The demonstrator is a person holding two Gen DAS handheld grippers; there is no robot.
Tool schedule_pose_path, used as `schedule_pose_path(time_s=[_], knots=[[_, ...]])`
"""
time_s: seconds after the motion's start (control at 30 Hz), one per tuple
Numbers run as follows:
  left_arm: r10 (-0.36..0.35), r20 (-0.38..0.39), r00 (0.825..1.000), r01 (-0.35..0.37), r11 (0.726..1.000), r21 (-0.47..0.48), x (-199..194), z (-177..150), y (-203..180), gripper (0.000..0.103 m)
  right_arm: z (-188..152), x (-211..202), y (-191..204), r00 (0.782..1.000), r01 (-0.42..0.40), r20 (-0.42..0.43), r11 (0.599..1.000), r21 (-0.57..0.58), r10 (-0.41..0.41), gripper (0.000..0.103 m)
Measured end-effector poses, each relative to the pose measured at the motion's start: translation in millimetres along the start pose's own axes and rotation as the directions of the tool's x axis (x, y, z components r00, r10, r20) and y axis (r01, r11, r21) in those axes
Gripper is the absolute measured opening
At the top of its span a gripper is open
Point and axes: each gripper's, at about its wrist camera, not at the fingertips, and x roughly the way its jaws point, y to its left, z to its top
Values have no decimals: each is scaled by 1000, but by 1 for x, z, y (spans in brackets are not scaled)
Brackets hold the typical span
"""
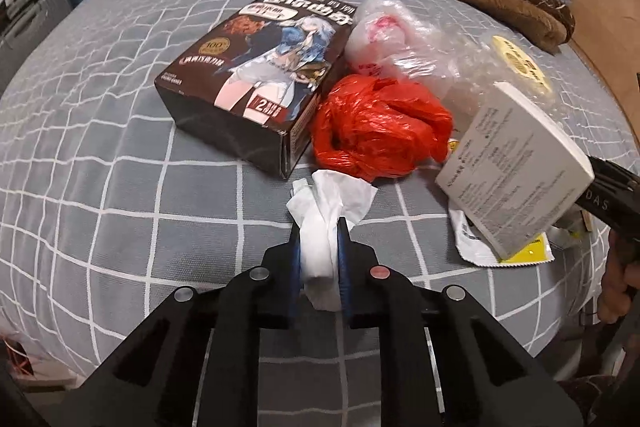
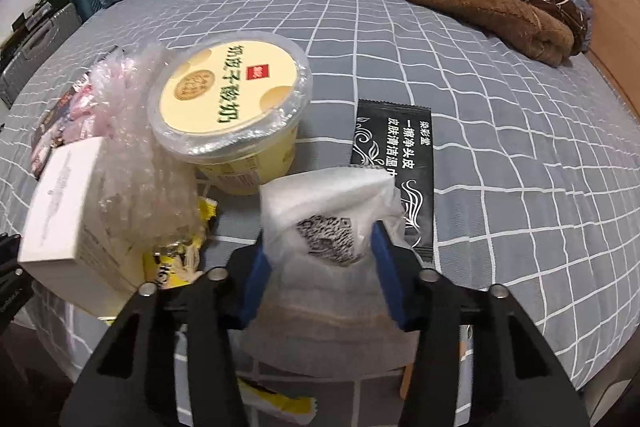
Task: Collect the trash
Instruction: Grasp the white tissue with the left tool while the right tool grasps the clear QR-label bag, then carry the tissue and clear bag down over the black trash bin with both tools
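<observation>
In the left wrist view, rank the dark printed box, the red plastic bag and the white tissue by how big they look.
Largest to smallest as they look:
1. dark printed box
2. red plastic bag
3. white tissue, clamped in the left gripper

The tissue is nearest the camera and partly hidden by the pads, so its place is least sure.

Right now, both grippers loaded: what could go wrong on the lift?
1. The left gripper pinches only the bunched end of the tissue; its loose end may snag or tear.
2. The right gripper holds a soft white pouch that overlaps the black sachet, so the sachet could drag along.
3. The white box sits tilted on wrappers near the bed edge; a nudge could tip it off.
</observation>
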Motion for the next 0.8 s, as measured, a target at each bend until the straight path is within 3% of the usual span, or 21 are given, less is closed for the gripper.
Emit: schedule_pose_path(time_s=[0.47,0.8], knots=[[-25,58,998,24,1000,16,-36,2,-10,14,5,-53,-9,996,20,82,998,59,-25,42],[-53,128,990,53,999,2,-73,-15,-19,14,-27,-100,-10,990,13,140,995,98,-26,42]])
